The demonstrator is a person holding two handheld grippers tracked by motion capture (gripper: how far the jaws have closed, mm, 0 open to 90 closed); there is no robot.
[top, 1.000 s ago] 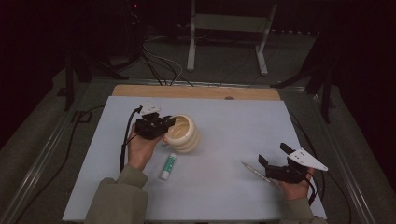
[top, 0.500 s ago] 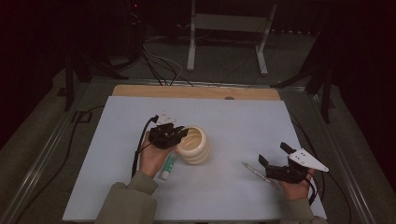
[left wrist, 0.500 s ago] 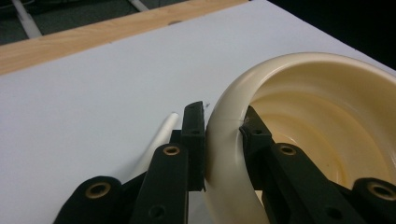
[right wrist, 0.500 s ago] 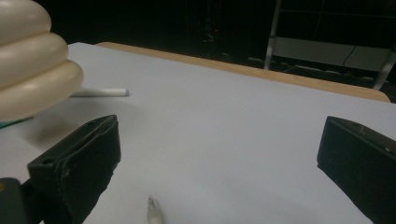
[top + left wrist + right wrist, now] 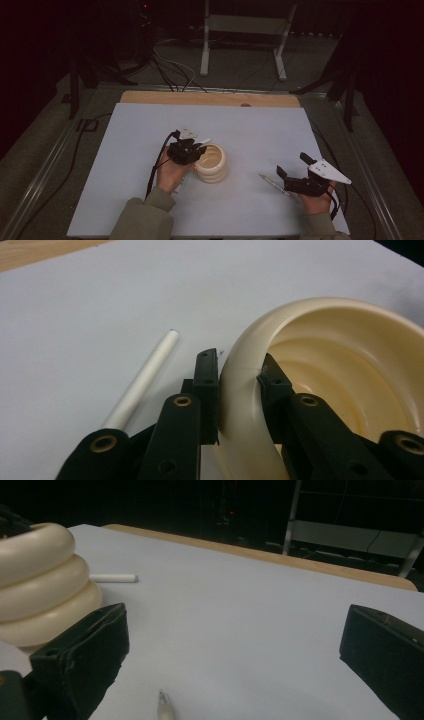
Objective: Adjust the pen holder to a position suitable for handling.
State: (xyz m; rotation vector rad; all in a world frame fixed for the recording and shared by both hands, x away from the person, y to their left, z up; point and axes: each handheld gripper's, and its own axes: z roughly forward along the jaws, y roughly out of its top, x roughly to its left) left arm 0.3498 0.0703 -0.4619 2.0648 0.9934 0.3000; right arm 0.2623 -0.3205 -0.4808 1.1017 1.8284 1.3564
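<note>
Gripping the rim of the cream ribbed pot (image 5: 211, 163), the left claw (image 5: 196, 154) sits just left of centre in the high view, one jaw outside the wall and one inside. The pot stands on the pale surface (image 5: 125, 150). A white stick (image 5: 142, 380) lies beside the jaws at left in the left gripper view. At lower right of the high view, the right claw (image 5: 290, 167) stands apart, empty, with a pen (image 5: 272, 183) just beside it.

Cream cup (image 5: 320, 365) cut off right, pen (image 5: 165, 707) cropped below
</note>
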